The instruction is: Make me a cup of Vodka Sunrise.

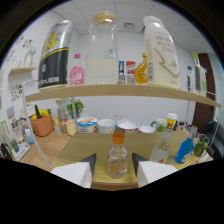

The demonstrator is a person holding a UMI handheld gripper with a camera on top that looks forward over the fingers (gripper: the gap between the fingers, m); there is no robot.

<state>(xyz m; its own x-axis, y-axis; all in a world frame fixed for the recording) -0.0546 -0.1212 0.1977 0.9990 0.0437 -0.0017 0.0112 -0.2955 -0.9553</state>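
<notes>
Wooden shelf [120, 90] overhead carries tall containers; on the counter [75, 145] below, a small orange-capped bottle [117, 159] stands between the parted gripper [115, 167] fingers, gaps either side.

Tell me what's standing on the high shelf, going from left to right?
Black and yellow can → small pink bottle → big glass jar with a wooden lid → orange bottle → tall white bottle. Below, a small clear bottle stands between the open gripper fingers.
</notes>
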